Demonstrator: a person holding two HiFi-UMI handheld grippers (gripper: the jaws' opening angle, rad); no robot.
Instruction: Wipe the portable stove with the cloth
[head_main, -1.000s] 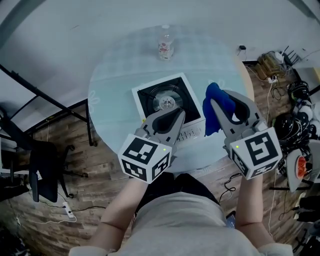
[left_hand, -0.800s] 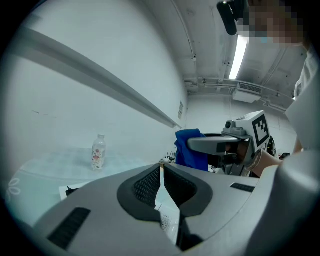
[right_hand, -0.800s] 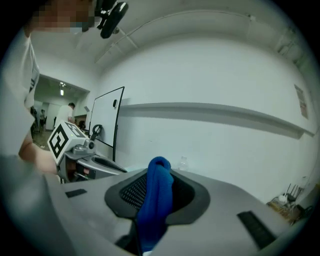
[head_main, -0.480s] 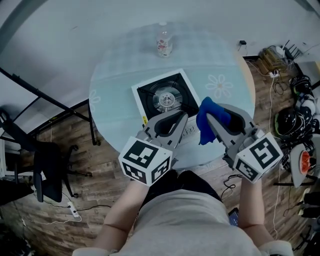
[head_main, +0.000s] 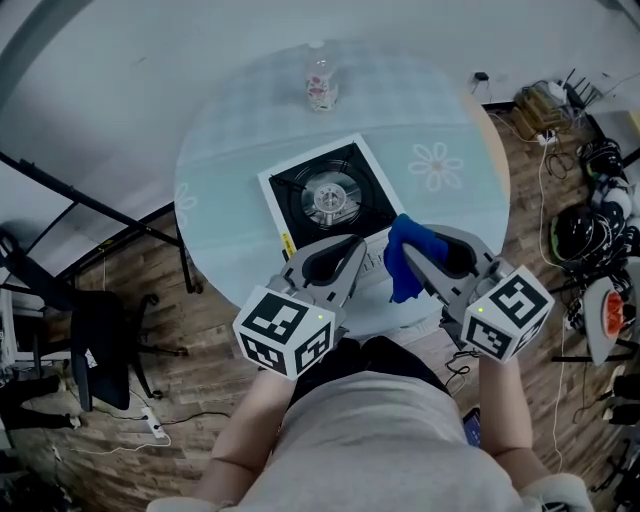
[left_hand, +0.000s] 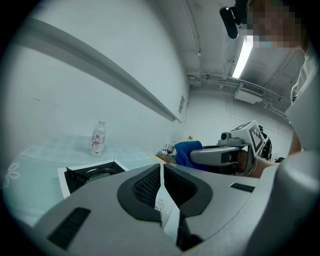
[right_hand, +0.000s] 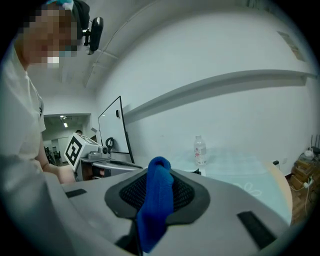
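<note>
Pinching the blue cloth (head_main: 402, 268), the right hand-held gripper (head_main: 412, 246) had its jaws clamped on the fabric; in the right gripper view a fold of cloth (right_hand: 158, 195) stuck up past the jaw tips and the rest hung down between them. Cloth was at the near right corner of the portable stove (head_main: 330, 200); whether it touched the stove was not clear. Left hand-held gripper (head_main: 350, 246) sat just left of it, over the stove's near edge, jaws drawn nearly together with only a thin slit and nothing gripped, as the left gripper view showed (left_hand: 162, 172). Stove was white with a black burner top, set mid on the round pale tabletop (head_main: 230, 150). A clear bottle (head_main: 319, 83) stood upright at the far edge, well apart from the stove. A daisy print (head_main: 436, 165) marked the tabletop right of the stove. Wood floor around, cables (head_main: 590, 190) piled at the right.
</note>
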